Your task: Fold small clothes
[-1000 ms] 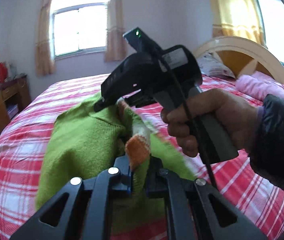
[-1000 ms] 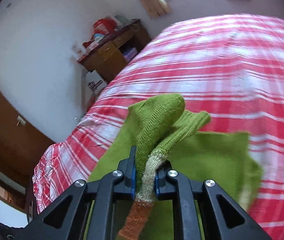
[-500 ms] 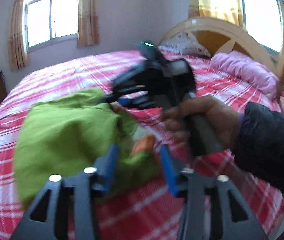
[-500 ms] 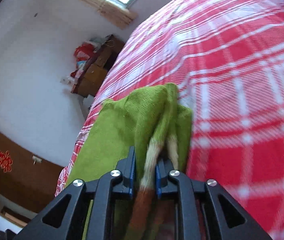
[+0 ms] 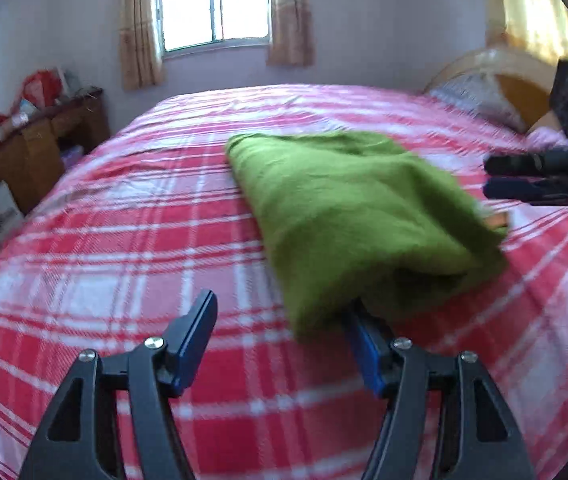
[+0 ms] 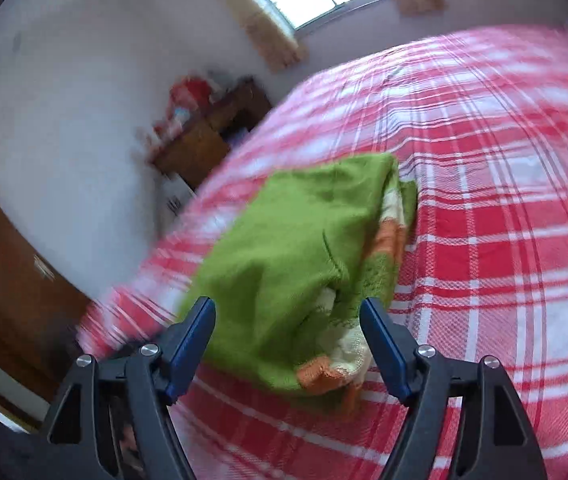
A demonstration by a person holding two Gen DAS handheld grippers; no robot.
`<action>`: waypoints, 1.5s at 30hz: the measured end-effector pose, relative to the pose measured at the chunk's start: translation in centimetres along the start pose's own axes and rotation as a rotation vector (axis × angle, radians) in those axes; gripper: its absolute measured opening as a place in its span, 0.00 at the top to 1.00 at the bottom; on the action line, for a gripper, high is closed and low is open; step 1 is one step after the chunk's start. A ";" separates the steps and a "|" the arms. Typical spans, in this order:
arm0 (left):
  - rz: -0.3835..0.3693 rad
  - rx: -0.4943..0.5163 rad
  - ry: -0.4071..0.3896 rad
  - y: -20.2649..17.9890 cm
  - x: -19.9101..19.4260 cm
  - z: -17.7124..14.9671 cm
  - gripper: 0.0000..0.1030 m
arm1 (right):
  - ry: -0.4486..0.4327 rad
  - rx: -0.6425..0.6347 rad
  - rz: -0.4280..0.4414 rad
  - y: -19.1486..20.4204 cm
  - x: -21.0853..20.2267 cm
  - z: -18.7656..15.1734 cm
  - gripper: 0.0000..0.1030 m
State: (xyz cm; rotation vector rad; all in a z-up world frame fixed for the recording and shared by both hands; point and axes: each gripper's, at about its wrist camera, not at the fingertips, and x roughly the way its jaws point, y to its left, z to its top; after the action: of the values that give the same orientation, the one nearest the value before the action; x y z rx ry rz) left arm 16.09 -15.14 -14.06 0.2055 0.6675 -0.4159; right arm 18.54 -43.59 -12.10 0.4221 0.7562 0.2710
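Closest to the left wrist camera, the left tool (image 5: 284,320) stands spread wide, its jaws having just been opening; the blue pad (image 5: 193,344) on the left side is clear over the checked bedspread, while the other finger's tip is hidden under the near corner of the green sweater (image 5: 356,208), with nothing pinched. In the right wrist view, the right tool (image 6: 288,320) is also spread, its jaws having just been opening, and the sweater's near end with its orange and cream cuffs (image 6: 336,368) lies between the fingers without either pad pressing on it. The sweater lies folded into a thick bundle on the bed (image 5: 123,248), which is covered in red, pink and white plaid. Further right in the left view, the right tool's dark body shows at the frame edge, just beyond the sweater. Beyond the bed, a wooden cabinet (image 5: 39,148) with clutter on top stands against the wall, and a curtained window (image 5: 213,4) lets in daylight.
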 end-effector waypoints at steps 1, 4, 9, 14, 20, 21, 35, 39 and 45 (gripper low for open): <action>0.015 -0.002 0.003 0.2 0.3 0.1 0.34 | 0.036 -0.032 -0.022 0.4 1.1 -0.4 0.41; 0.010 -0.055 0.023 1.0 1.2 0.5 0.36 | 0.167 -0.153 -0.147 1.4 4.8 -2.4 0.64; -0.065 -0.059 0.015 0.9 1.0 0.3 0.85 | 0.124 -0.085 -0.103 2.1 3.8 -3.3 0.87; -0.104 -0.033 -0.003 1.4 -0.5 0.3 0.81 | -0.038 0.117 -0.022 -0.5 -1.2 -3.1 0.89; -0.126 -0.009 0.042 1.5 -1.4 -1.4 0.79 | 0.027 0.118 -0.126 -2.0 0.6 -5.3 0.87; -0.140 -0.017 0.043 2.0 -1.9 -1.5 0.77 | 0.026 0.123 -0.130 -2.0 0.5 -5.1 0.85; 0.019 -0.135 -0.130 2.5 2.2 8.3 0.41 | -0.167 -0.151 -0.392 4.2 -1.1 0.5 0.63; 0.089 -0.189 -0.027 1.1 6.8 7.7 0.40 | -0.082 -0.245 -0.398 4.5 4.4 1.9 0.71; 0.088 -0.184 0.020 -0.1 8.8 6.8 0.38 | -0.035 -0.135 -0.443 -1.5 8.2 2.9 0.71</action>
State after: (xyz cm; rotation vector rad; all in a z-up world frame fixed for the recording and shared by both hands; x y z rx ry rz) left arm 26.10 -20.04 -14.48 0.0643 0.7096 -0.2660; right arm 26.45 -42.53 -15.88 0.1244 0.7717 -0.1007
